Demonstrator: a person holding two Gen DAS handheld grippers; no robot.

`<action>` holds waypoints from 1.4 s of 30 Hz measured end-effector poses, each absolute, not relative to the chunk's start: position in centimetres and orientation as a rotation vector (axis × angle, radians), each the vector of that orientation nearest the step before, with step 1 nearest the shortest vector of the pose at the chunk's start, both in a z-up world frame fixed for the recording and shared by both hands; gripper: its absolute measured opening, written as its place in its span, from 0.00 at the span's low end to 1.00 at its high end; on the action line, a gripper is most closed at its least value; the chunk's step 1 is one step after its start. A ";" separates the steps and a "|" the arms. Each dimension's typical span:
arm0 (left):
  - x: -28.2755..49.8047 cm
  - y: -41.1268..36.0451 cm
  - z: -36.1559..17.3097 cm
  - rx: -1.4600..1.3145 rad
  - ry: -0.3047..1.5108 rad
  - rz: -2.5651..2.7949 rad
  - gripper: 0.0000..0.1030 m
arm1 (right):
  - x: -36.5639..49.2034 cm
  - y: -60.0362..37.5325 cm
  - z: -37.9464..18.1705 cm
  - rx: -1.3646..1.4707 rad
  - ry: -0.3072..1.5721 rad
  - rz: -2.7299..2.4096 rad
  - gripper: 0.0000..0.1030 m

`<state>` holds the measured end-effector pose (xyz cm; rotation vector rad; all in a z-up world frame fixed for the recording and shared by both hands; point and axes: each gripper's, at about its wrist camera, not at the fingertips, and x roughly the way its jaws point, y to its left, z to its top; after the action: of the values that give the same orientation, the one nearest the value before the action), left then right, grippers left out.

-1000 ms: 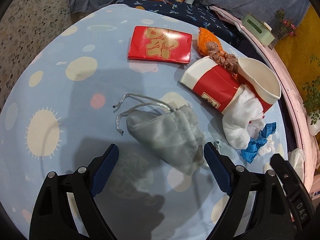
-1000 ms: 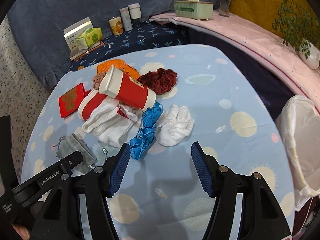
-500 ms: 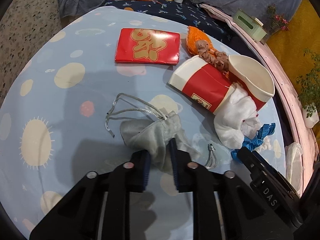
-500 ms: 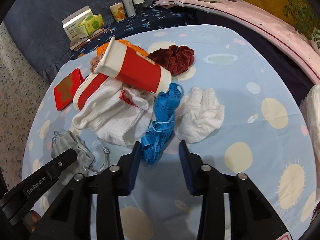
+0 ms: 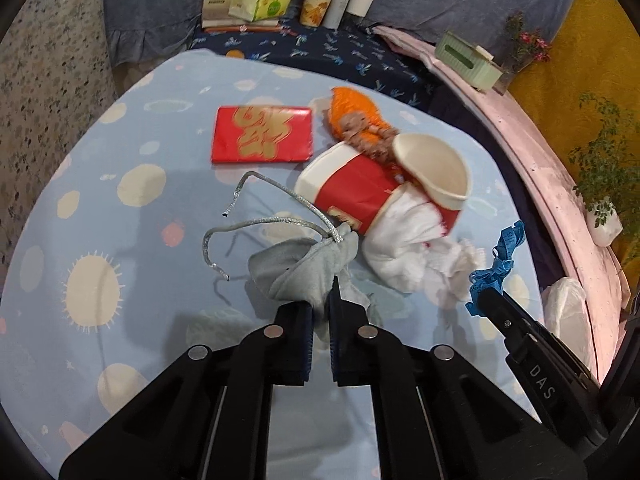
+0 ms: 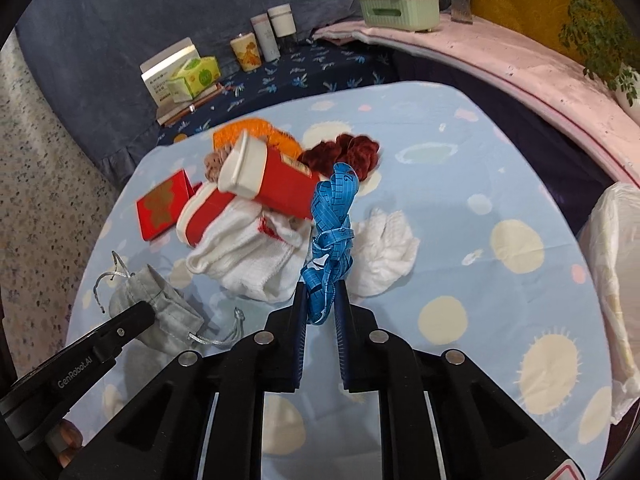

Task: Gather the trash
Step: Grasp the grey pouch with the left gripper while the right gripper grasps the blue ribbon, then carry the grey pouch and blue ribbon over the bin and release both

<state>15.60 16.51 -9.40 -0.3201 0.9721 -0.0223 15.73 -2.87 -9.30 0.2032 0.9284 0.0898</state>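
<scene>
My left gripper [image 5: 321, 312] is shut on a grey drawstring pouch [image 5: 304, 264] and holds it lifted off the blue tablecloth [image 5: 120, 240]; its silver cords [image 5: 256, 224] dangle. The pouch also shows in the right wrist view [image 6: 160, 312]. My right gripper [image 6: 320, 300] is shut on a blue tape measure [image 6: 332, 224], raised above the cloth. Behind lie two red-and-white paper cups [image 5: 360, 188] [image 6: 272, 176], white cloths [image 5: 404, 244] [image 6: 380, 248], a red packet [image 5: 262, 140], an orange scrunchie [image 5: 352, 110] and a dark red scrunchie [image 6: 348, 152].
A white trash bag [image 6: 612, 264] hangs at the table's right edge. Boxes and cups [image 5: 280, 0] stand on a dark blue cloth behind the table. A pink ledge [image 6: 500, 52] with a green tissue box [image 6: 396, 10] curves along the right.
Both grippers closed from wide open: the left on the grey pouch, the right on the blue tape measure. Both items have lifted off the cloth.
</scene>
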 end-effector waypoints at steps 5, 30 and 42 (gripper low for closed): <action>14.7 14.4 -6.5 -0.295 0.926 -0.071 0.06 | 14.4 -4.7 -6.0 0.201 0.859 0.079 0.12; 11.7 -5.1 3.1 -0.059 0.775 -0.413 0.06 | 6.8 -23.0 1.9 0.347 0.639 -0.184 0.12; 11.3 -12.8 2.0 0.002 0.813 -0.532 0.06 | 4.2 -30.3 -0.4 0.428 0.650 -0.314 0.12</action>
<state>11.31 -12.81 1.99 0.0017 0.8131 -0.5321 4.15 -30.34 -0.40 0.4285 0.6499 -0.3141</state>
